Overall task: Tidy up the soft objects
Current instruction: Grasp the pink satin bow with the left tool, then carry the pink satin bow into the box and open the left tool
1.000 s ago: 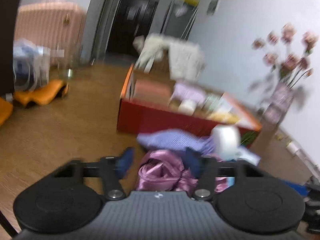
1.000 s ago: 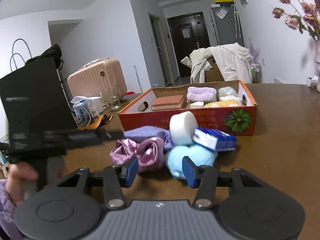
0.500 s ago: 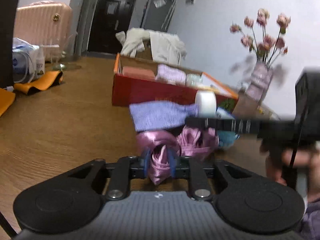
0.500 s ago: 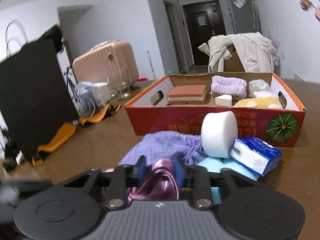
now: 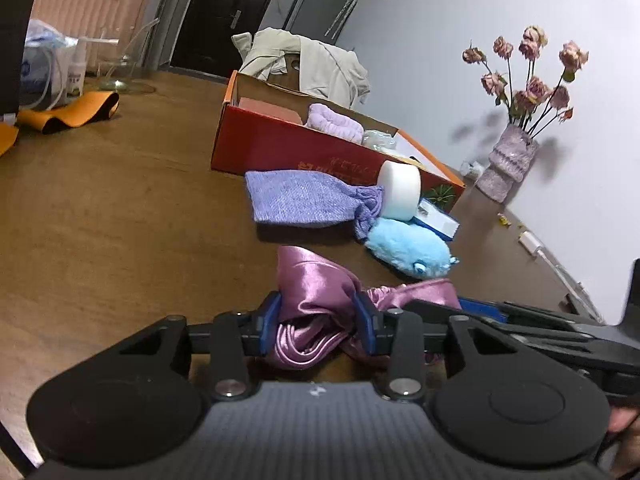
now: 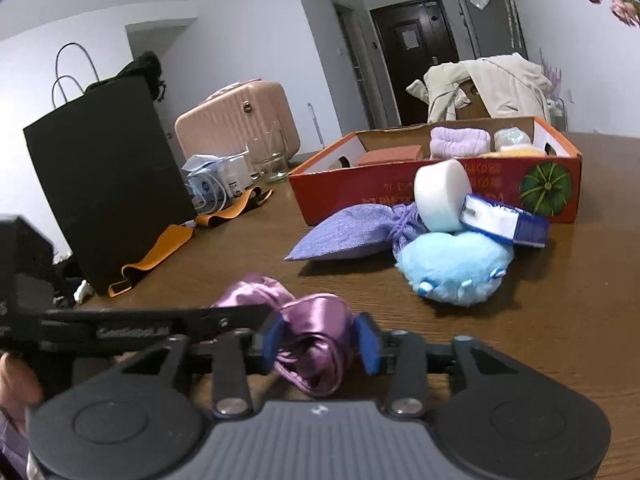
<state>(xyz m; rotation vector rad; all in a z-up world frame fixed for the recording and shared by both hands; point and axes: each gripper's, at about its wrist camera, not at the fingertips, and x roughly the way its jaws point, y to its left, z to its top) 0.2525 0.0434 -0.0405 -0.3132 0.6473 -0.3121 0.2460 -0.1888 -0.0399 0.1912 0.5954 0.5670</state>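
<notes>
I have both grippers, left (image 5: 318,312) and right (image 6: 320,338), clamped on the pink satin cloth (image 5: 316,292); jaws just widened slightly.

A black paper bag (image 6: 108,184) stands at nine o'clock on the wooden table (image 6: 560,328), orange straps (image 6: 160,248) at its foot. A pink suitcase (image 6: 240,120) sits at eleven, a dark door (image 6: 416,56) at twelve. Dried roses in a vase (image 5: 508,164) stand at two.

Left gripper (image 5: 318,312) and right gripper (image 6: 320,340) sit side by side, both angled downward. Jaws of each have just been opening, with pink satin cloth (image 5: 316,292) between both pairs of pads.
</notes>
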